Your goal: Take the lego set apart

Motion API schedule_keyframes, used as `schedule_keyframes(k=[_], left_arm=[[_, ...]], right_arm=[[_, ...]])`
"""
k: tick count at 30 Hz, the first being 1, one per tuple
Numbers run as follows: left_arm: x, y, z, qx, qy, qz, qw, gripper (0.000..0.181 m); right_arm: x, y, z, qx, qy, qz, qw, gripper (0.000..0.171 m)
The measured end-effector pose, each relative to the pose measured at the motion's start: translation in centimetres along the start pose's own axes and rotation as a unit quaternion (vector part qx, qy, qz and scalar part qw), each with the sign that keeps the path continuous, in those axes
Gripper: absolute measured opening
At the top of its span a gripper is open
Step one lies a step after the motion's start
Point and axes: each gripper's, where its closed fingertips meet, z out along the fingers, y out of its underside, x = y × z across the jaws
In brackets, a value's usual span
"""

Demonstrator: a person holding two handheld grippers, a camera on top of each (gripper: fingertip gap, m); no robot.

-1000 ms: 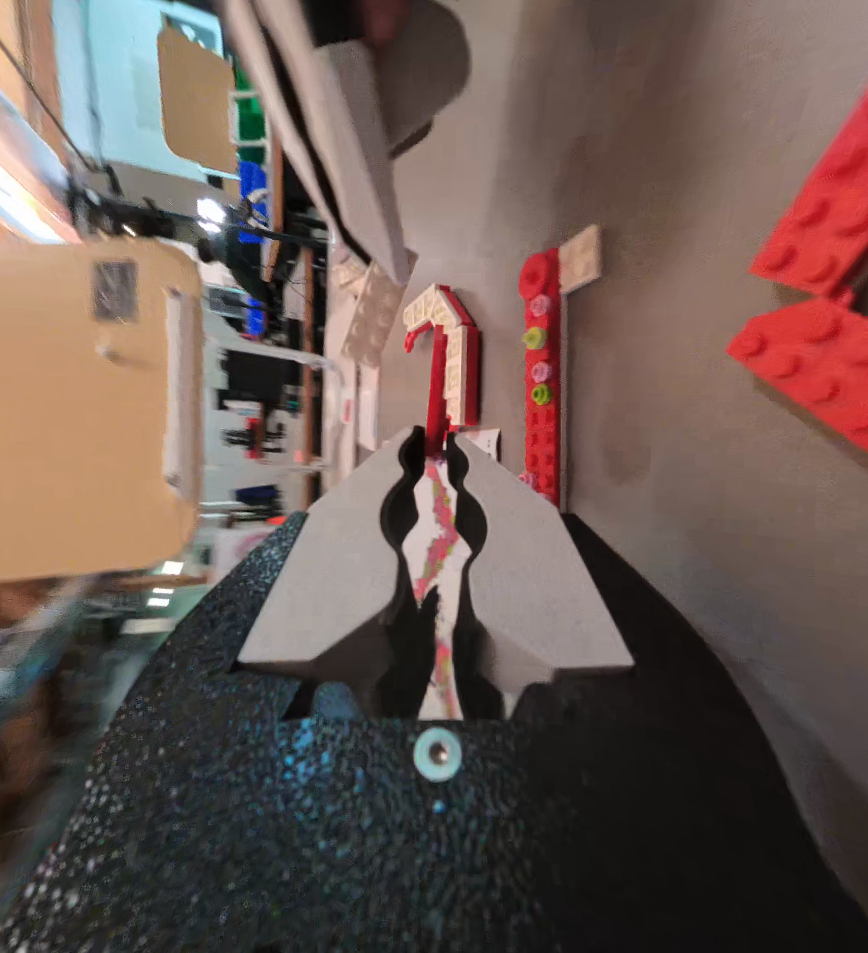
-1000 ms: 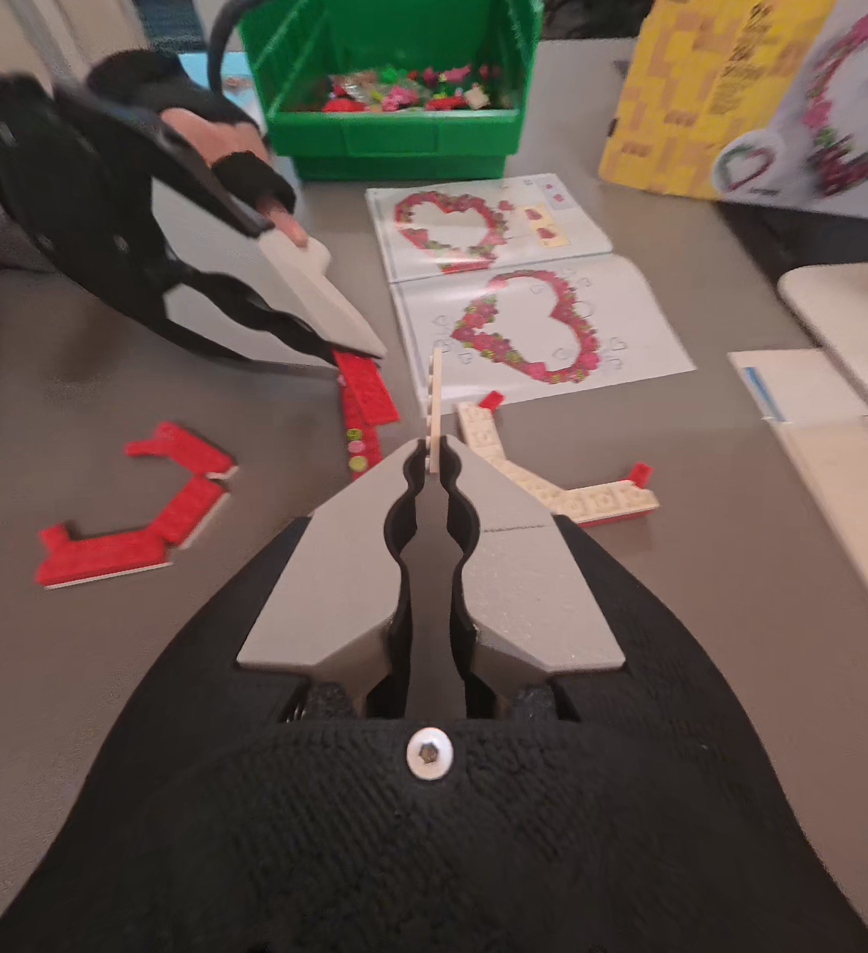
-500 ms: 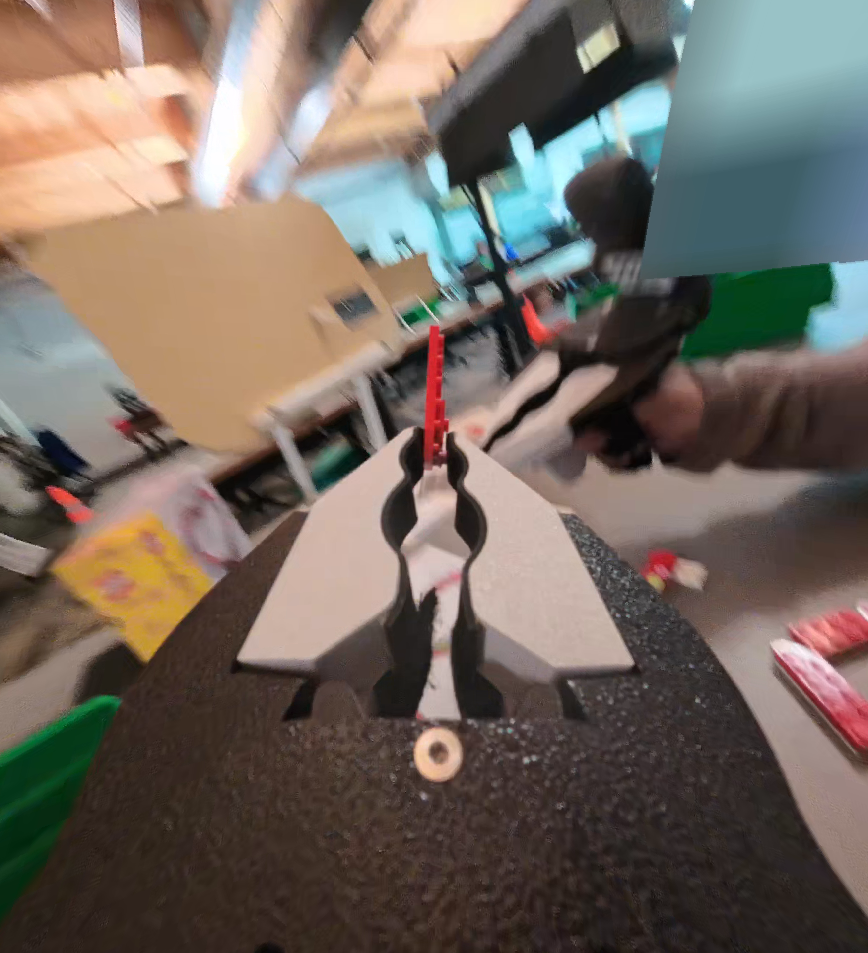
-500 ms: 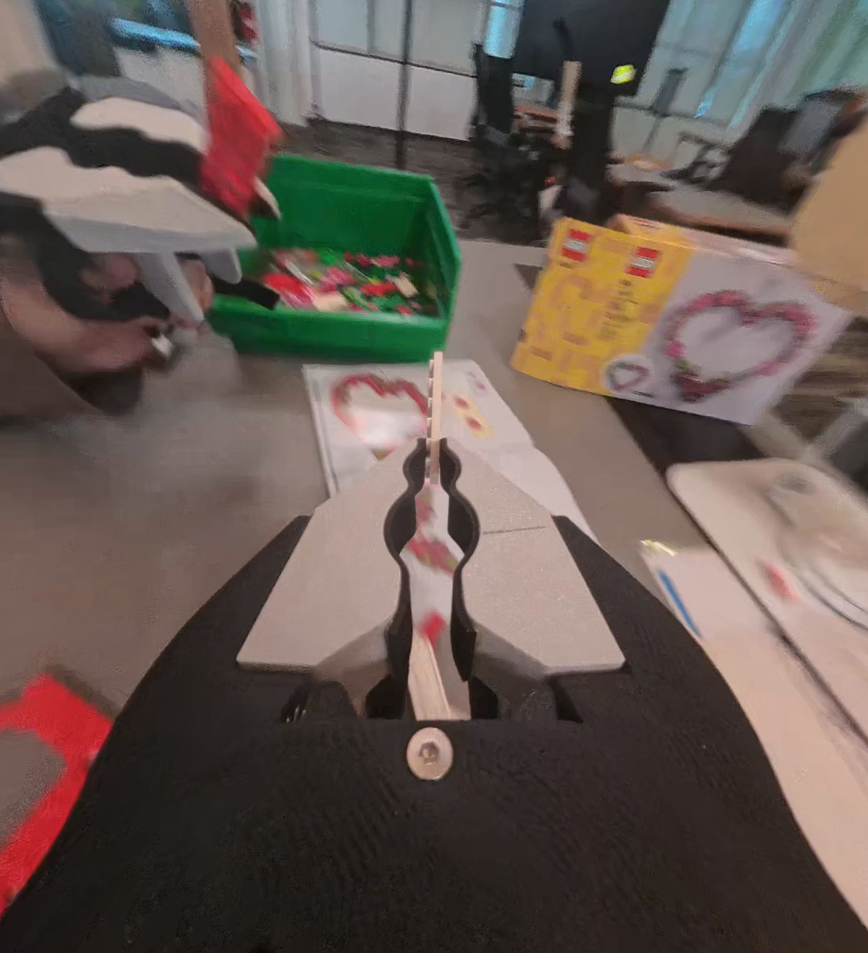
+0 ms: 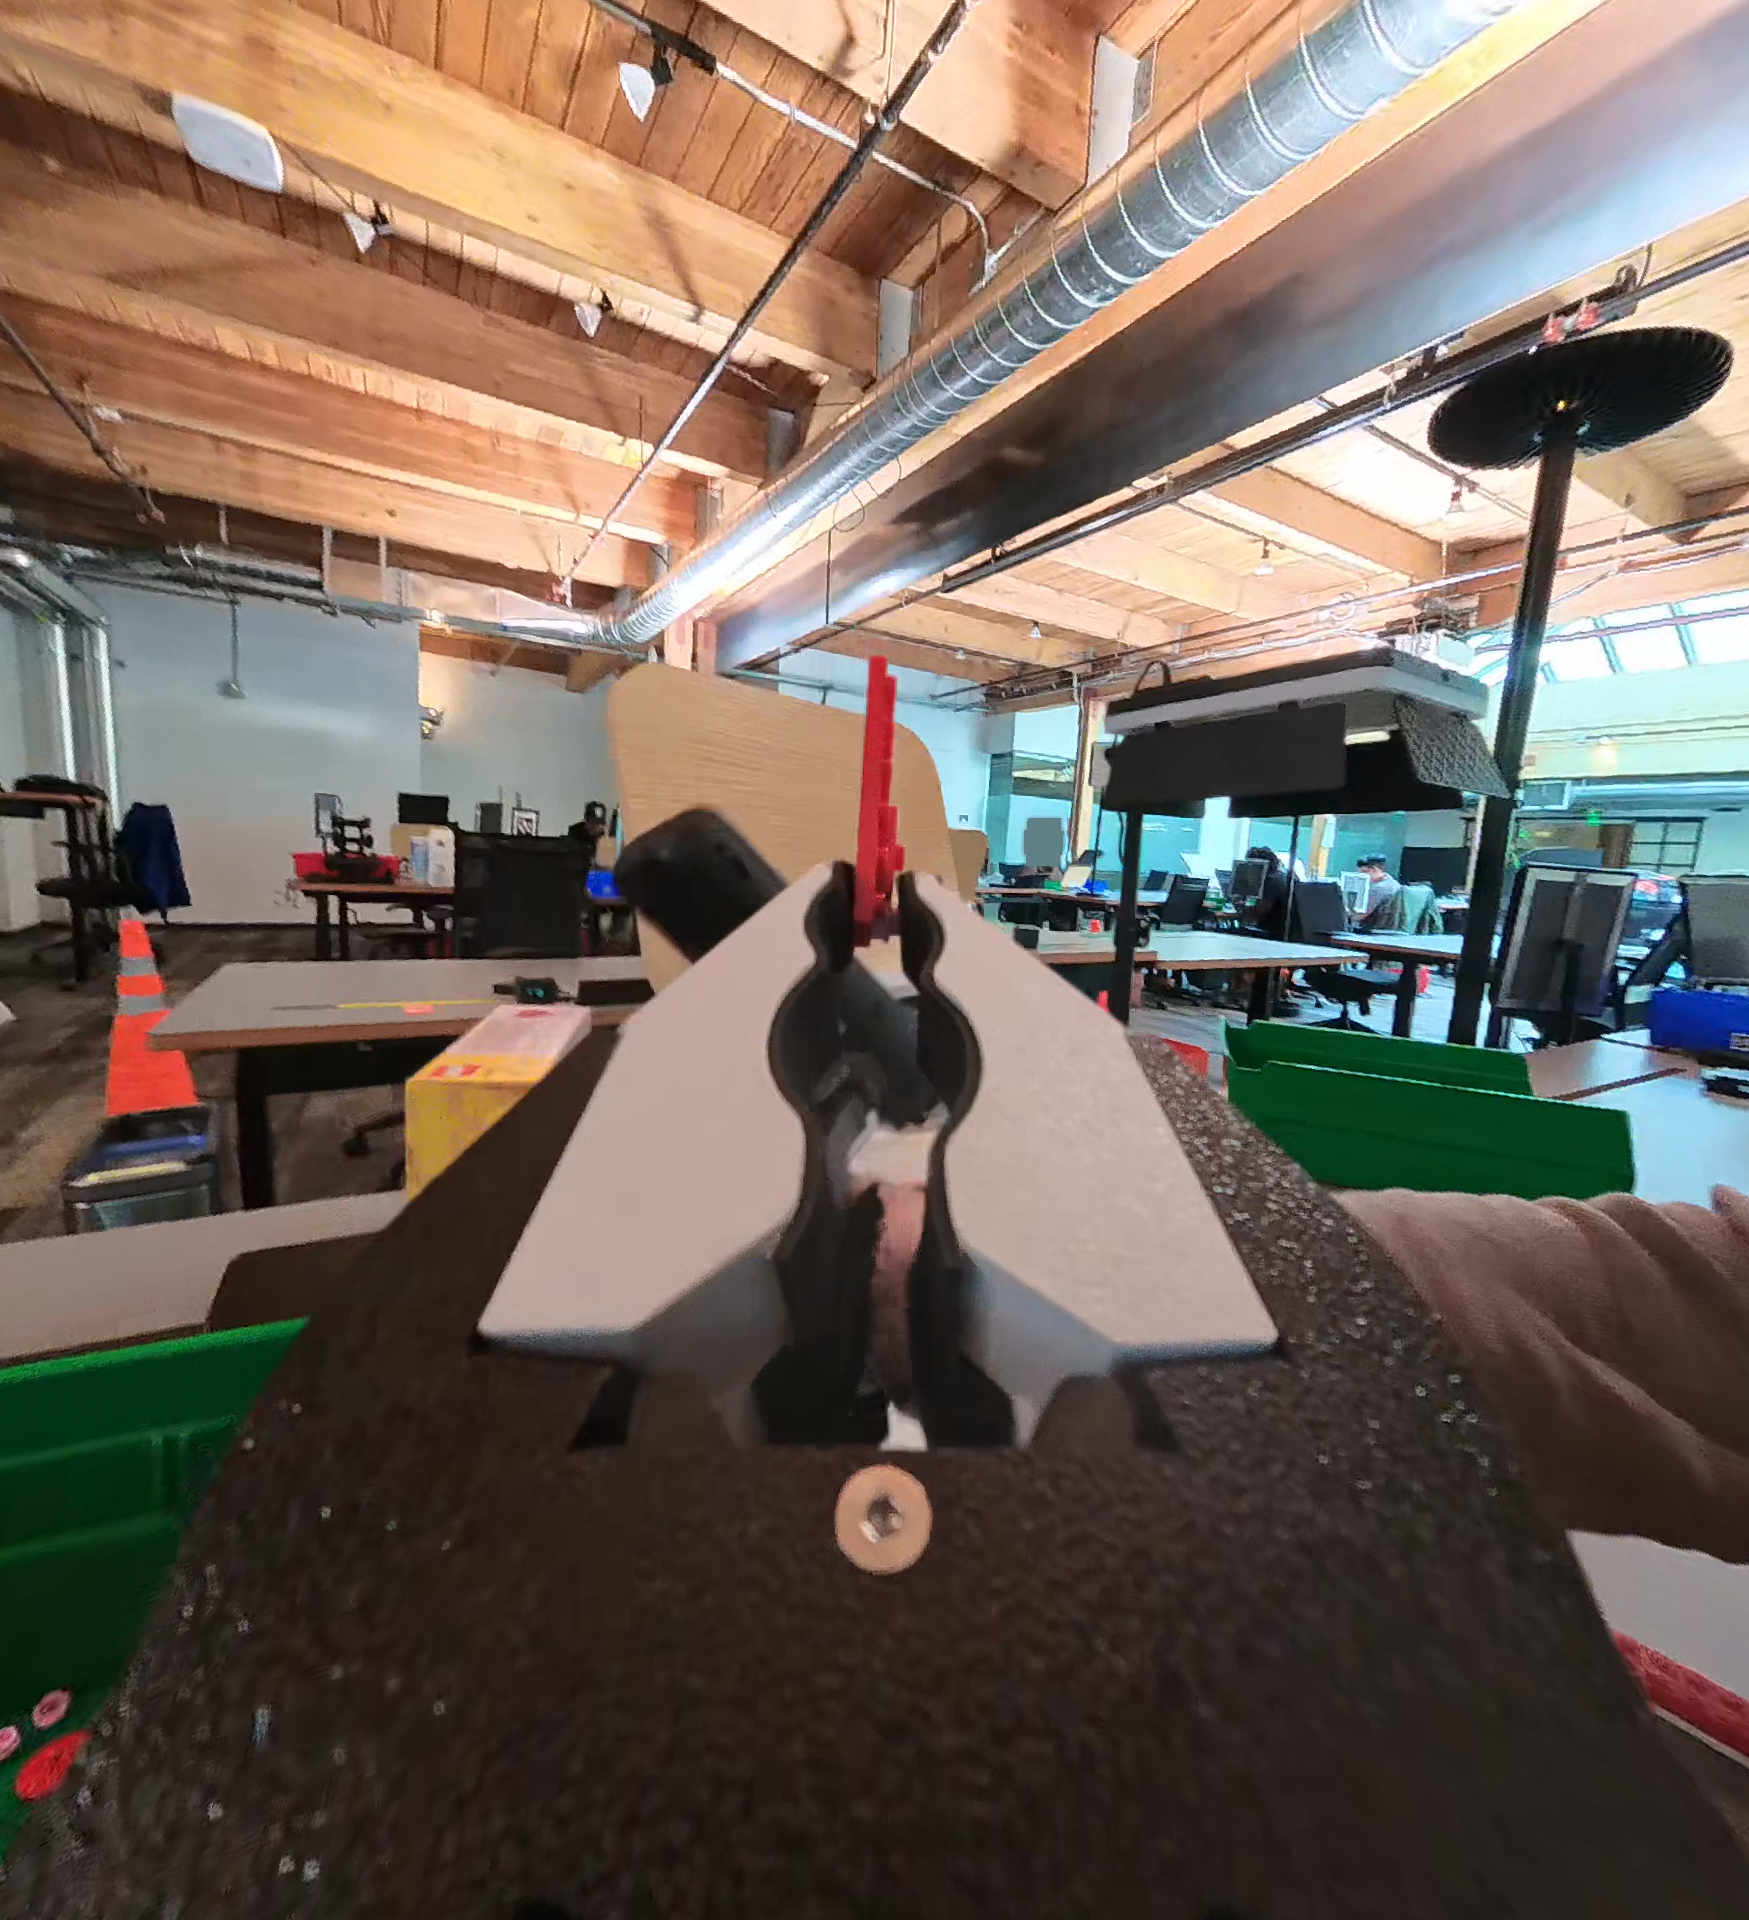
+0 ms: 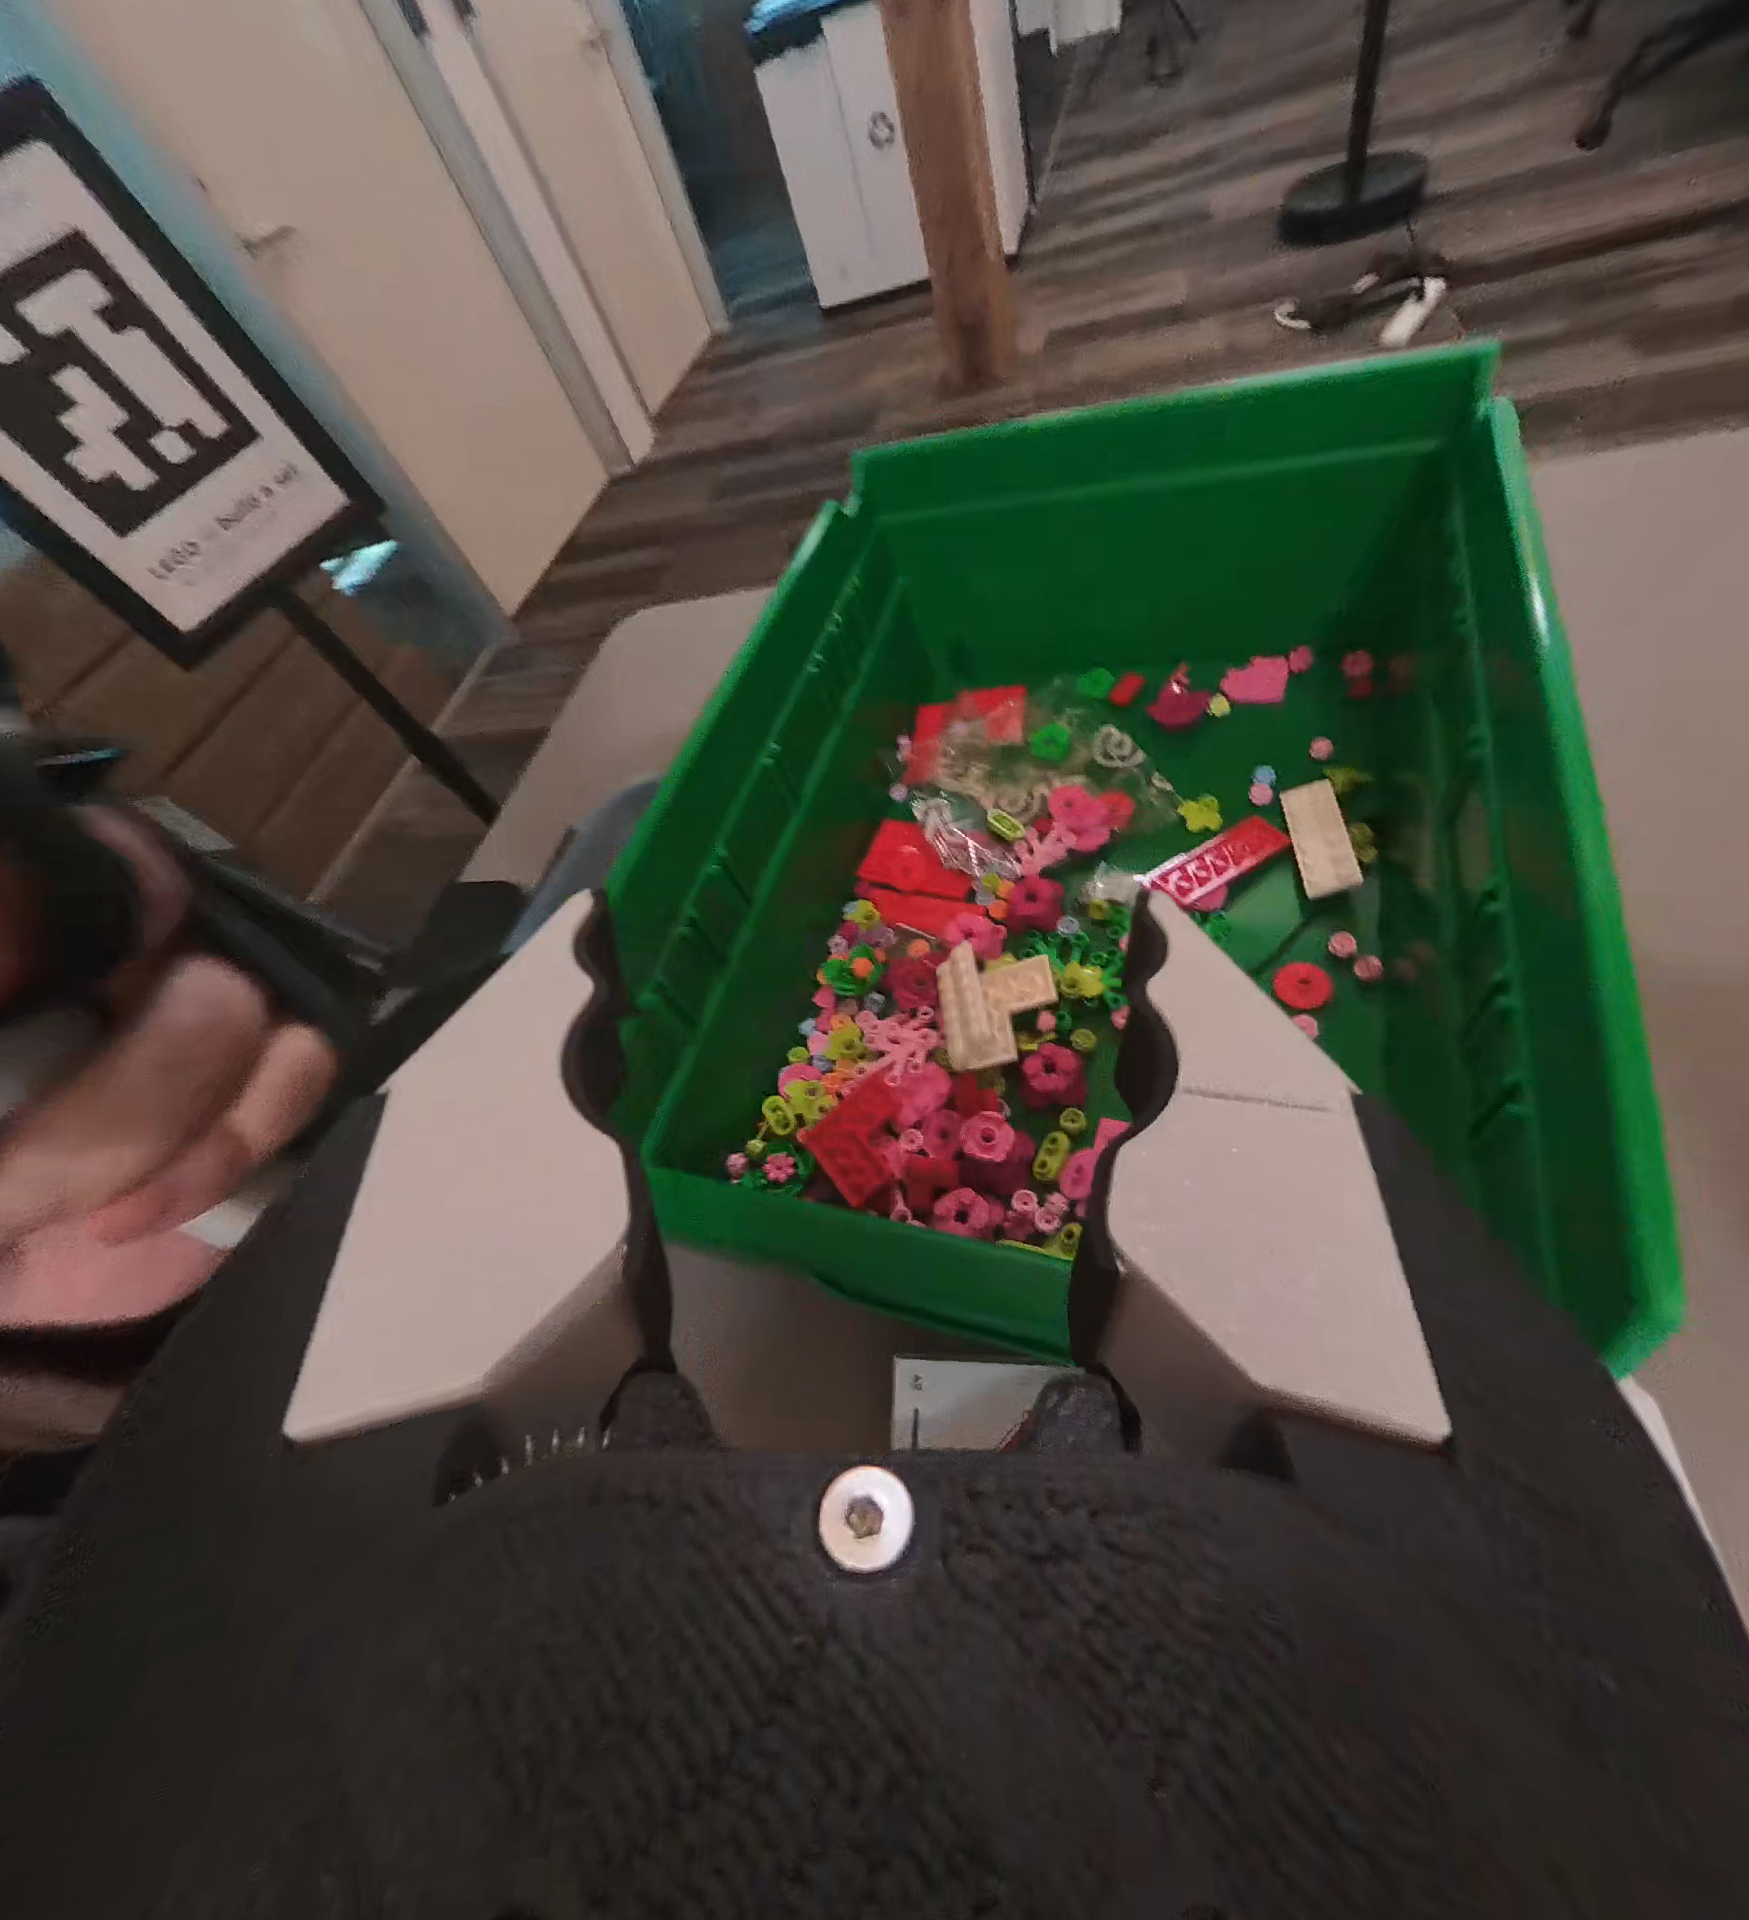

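My left gripper [image 5: 877, 896] is raised and aimed out across the room, fingers pinched tight on a thin red lego plate [image 5: 879, 774]. The plate stands on edge, upright, studs facing right, most of its length clear above my fingertips.

Behind those fingers sits something dark and rounded [image 5: 698, 878]; probably the other gripper's body, though I cannot be sure from here. A sleeve [image 5: 1618, 1361] reaches in from the right. One corner of the green bin [image 5: 39, 1496] shows low on the left, with a few pink and red pieces in it.

My right gripper [image 6: 865, 914] hangs over the green bin [image 6: 1566, 904], fingers spread wide with nothing between them. Straight below the gap lie loose lego pieces [image 6: 953, 1091]: pink and lime flowers, red plates, a tan L-shaped plate [image 6: 984, 1003], another tan plate [image 6: 1319, 837] farther right beside a red studded one [image 6: 1218, 858].

The bin rests on the grey table [image 6: 1701, 727]. A blurred hand [image 6: 101, 1122] sits at the left edge.
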Motion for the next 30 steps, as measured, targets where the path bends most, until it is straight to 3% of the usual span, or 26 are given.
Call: schedule_keyframes(k=[2,5,7,11,16,19,21,23,26,29,30], left_arm=[[0.1,0.4,0.1,-0.027,0.012,-0.009,1.000,0.006],[0.9,2.0,0.4,-0.096,0.044,-0.018,0.994,0.006],[2.2,4.3,0.8,-0.173,0.082,-0.022,0.981,0.006],[4.4,10.1,0.7,-0.322,0.121,0.042,0.938,0.006],[7.0,14.3,0.0,-0.414,0.165,0.160,0.881,0.006],[8.6,15.4,0.1,-0.418,0.192,0.197,0.866,0.006],[8.7,15.9,0.4,-0.412,0.189,0.216,0.865,0.006],[8.3,15.2,1.5,-0.373,0.165,0.216,0.887,0.011],[8.6,13.4,2.6,-0.313,0.156,0.128,0.928,0.030],[9.1,12.5,3.1,-0.267,0.168,0.019,0.949,0.028],[9.2,12.3,3.3,-0.254,0.171,-0.015,0.952,0.020]], right_arm=[[-1.5,-1.5,-2.7,0.046,-0.037,-0.018,0.998,0.097],[-5.2,-2.8,-9.7,0.114,-0.137,-0.020,0.984,0.073],[-7.1,-2.2,-13.8,0.121,-0.159,-0.039,0.979,0.067],[-7.7,1.6,-17.7,0.053,-0.038,-0.168,0.984,0.044],[-7.3,7.0,-19.5,-0.109,0.071,-0.286,0.949,0.033],[-7.6,9.5,-19.2,-0.176,0.099,-0.323,0.925,0.015],[-7.2,9.9,-19.5,-0.174,0.137,-0.323,0.920,0.004],[-6.9,9.4,-20.2,-0.118,0.158,-0.239,0.951,0.003],[-7.1,8.2,-21.7,0.015,0.135,-0.107,0.985,0.003],[-7.8,7.8,-23.1,0.105,0.091,-0.039,0.990,0.003],[-7.9,7.9,-23.3,0.119,0.085,-0.029,0.989,0.003]])
